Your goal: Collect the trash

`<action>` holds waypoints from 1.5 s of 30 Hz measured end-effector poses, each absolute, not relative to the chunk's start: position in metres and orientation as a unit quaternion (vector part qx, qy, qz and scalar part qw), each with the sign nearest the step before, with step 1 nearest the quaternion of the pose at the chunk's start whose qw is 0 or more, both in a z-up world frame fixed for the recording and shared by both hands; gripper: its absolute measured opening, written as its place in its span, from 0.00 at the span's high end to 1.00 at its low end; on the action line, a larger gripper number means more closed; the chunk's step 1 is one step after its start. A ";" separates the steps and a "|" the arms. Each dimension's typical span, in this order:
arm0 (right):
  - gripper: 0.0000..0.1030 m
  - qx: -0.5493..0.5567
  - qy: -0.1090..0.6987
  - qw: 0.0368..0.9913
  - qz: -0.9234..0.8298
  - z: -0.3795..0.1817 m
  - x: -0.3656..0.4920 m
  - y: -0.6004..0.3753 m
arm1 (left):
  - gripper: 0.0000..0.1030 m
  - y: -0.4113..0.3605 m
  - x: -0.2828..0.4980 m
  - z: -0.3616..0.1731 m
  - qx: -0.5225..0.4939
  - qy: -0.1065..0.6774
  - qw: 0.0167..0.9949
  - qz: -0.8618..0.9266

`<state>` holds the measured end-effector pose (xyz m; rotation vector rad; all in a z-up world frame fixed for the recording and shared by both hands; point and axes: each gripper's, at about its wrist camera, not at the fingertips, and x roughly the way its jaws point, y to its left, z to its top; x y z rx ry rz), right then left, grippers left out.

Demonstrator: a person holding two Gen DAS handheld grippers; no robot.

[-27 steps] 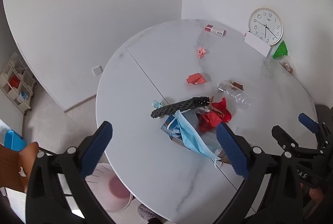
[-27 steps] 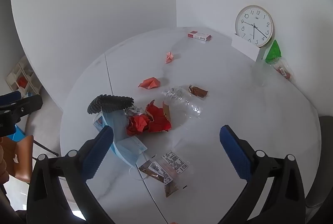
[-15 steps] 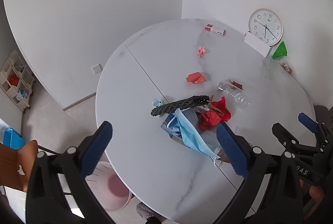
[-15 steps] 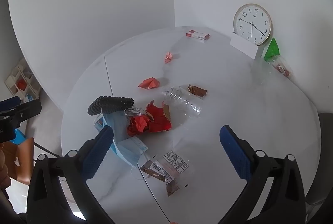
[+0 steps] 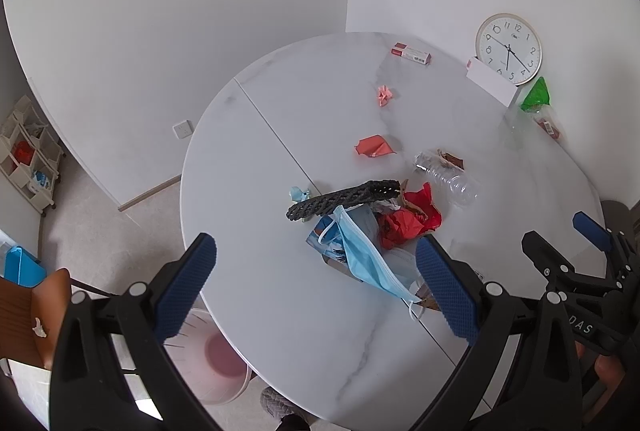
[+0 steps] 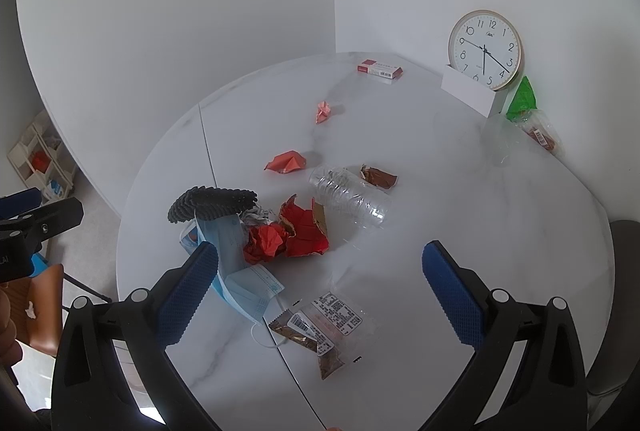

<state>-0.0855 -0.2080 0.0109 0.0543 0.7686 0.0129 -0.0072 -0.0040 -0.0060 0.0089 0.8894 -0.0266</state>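
Trash lies scattered on a round white marble table (image 5: 256,159) (image 6: 480,231). In the middle are a blue face mask (image 5: 362,259) (image 6: 240,271), crumpled red paper (image 5: 404,223) (image 6: 288,235), a black mesh piece (image 5: 344,197) (image 6: 214,201) and a clear plastic bottle (image 5: 448,175) (image 6: 352,193). A clear snack wrapper (image 6: 324,327) lies nearest the right gripper. My left gripper (image 5: 316,287) and right gripper (image 6: 320,291) both hover above the table's near side, open and empty.
An orange paper (image 6: 286,163), a pink scrap (image 6: 323,111) and a red-white box (image 6: 380,69) lie farther back. A clock (image 6: 485,49) and a green bag (image 6: 522,99) stand by the wall. A pink-lined bin (image 5: 216,363) sits on the floor under the table's edge, beside a brown chair (image 5: 32,315).
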 end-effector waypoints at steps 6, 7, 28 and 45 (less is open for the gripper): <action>0.02 0.024 0.376 0.926 0.006 0.013 -0.085 -0.208 | 0.07 -0.005 -0.007 -0.007 0.003 0.431 0.902 -0.014; 0.02 0.024 0.377 0.926 0.006 0.013 -0.085 -0.208 | 0.07 -0.004 -0.006 -0.007 0.003 0.432 0.902 -0.014; 0.02 0.022 0.379 0.925 0.003 0.013 -0.085 -0.209 | 0.07 -0.003 -0.001 -0.009 0.002 0.440 0.898 -0.022; 0.02 0.023 0.387 0.922 -0.015 0.004 -0.087 -0.226 | 0.07 -0.001 0.002 -0.015 0.007 0.442 0.896 -0.035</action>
